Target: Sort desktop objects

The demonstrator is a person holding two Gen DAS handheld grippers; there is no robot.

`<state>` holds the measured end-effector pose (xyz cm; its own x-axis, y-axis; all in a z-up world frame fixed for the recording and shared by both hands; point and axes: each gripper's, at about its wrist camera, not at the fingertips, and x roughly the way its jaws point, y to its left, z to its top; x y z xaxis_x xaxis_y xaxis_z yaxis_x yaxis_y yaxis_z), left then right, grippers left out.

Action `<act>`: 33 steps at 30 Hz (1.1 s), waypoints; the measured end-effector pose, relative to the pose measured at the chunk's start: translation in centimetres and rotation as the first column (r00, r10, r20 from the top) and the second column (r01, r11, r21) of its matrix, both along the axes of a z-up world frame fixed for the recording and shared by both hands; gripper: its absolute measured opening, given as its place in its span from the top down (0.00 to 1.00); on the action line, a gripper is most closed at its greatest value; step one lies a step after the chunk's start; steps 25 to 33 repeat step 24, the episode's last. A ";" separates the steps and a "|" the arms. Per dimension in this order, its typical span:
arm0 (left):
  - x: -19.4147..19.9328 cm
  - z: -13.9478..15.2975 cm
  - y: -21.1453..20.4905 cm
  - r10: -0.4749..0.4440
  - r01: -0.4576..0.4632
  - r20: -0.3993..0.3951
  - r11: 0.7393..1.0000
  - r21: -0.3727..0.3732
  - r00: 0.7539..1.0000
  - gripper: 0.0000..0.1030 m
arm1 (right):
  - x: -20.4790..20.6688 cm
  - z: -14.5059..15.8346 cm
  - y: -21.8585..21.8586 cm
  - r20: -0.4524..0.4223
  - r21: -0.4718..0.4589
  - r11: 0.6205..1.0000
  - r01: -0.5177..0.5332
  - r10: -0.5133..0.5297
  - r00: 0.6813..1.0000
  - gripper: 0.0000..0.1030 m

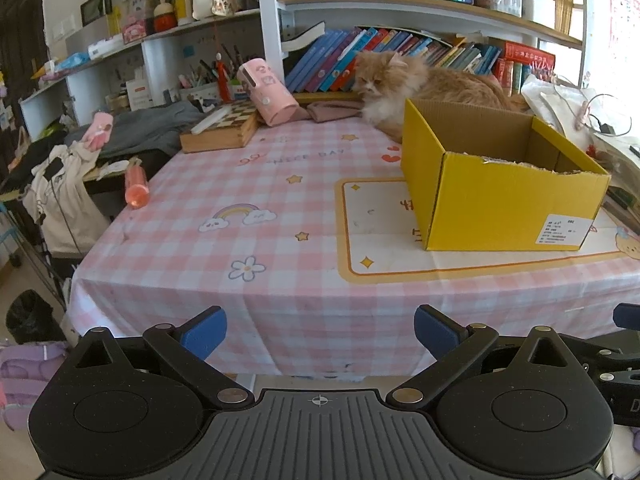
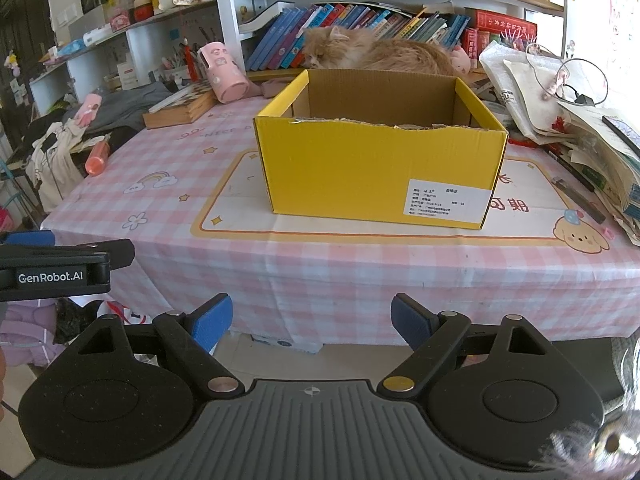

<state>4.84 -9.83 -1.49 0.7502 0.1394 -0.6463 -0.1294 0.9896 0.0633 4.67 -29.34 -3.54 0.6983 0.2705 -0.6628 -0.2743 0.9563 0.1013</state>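
Left wrist view: the left gripper [image 1: 320, 332] hangs off the near edge of the table [image 1: 280, 320], its two blue-padded fingers spread wide with nothing between them. One open yellow cardboard box [image 1: 500, 188] stands on the pink checked tablecloth, ahead and to the right of the fingers, well apart from them. One orange cat [image 1: 420, 84] lies just behind the box, against a row of books [image 1: 360, 56]. At the far left of the cloth sit one wooden chess box [image 1: 220, 132] and one pink cylindrical holder [image 1: 266, 94] tipped on its side, the two touching. One orange tube [image 1: 136, 188] lies near the table's left edge. Nothing stands between the fingers and the box.

Right wrist view: the right gripper [image 2: 312, 324] is likewise short of the table edge, jaws wide apart and holding nothing. The yellow cardboard box [image 2: 380, 168] is straight ahead, its white label facing the camera; its inside is hidden by the near wall. The orange cat [image 2: 372, 54] lies behind it. One heap of papers [image 2: 560, 120] crowds the right side, just beside the box. The left gripper's body [image 2: 56, 268] shows at the left edge.
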 end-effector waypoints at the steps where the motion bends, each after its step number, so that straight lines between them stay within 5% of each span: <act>1: 0.0 0.0 0.0 -0.002 0.002 0.000 1.000 0.000 1.000 0.01 | 0.1 0.0 0.0 -0.001 0.000 1.000 0.000 0.000 1.000 0.17; 33: 0.6 -0.6 0.3 -0.031 0.031 -0.025 0.999 -0.023 0.999 0.01 | 0.2 -0.4 0.0 -0.019 0.002 1.000 0.013 -0.013 1.000 0.17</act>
